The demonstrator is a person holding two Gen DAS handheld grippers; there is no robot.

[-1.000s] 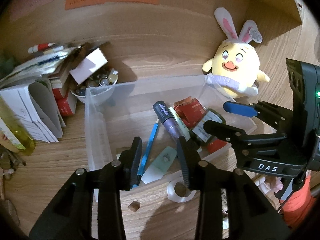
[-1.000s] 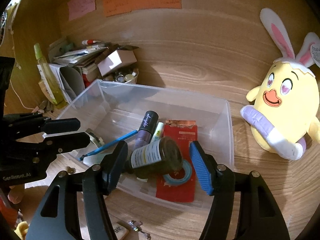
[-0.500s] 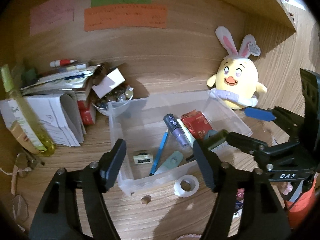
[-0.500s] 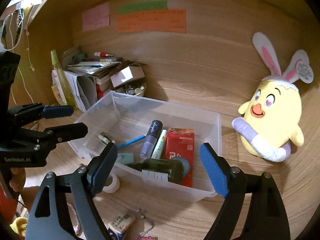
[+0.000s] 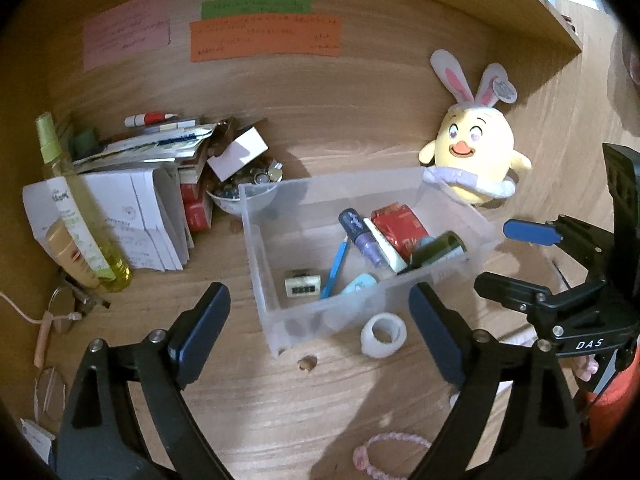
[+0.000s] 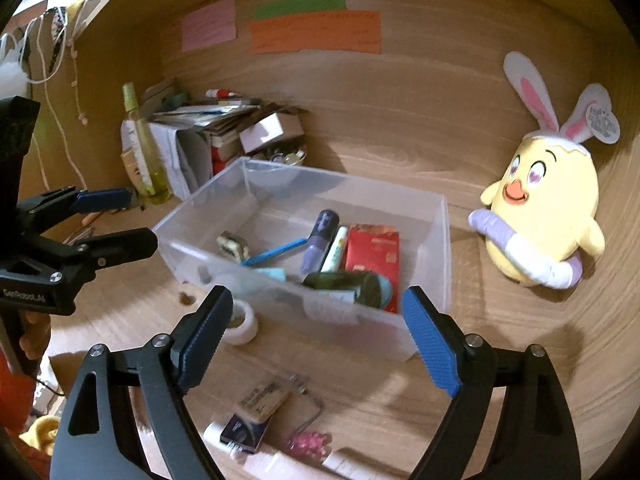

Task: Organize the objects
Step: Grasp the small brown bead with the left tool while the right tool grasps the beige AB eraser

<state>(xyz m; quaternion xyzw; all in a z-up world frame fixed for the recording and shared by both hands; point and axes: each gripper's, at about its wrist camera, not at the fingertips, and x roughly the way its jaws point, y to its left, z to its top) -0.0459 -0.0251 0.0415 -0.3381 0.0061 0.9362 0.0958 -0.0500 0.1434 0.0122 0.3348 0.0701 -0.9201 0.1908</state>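
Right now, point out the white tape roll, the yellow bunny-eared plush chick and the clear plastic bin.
white tape roll [image 5: 383, 335], left wrist view, front wall.
yellow bunny-eared plush chick [image 6: 548, 200], right wrist view, belly.
clear plastic bin [image 5: 260, 264], left wrist view, left wall.

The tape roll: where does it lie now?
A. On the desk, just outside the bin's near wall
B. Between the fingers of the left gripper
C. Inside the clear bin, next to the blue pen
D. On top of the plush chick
A: the tape roll lies on the bare desk in front of the clear bin, outside its near wall.
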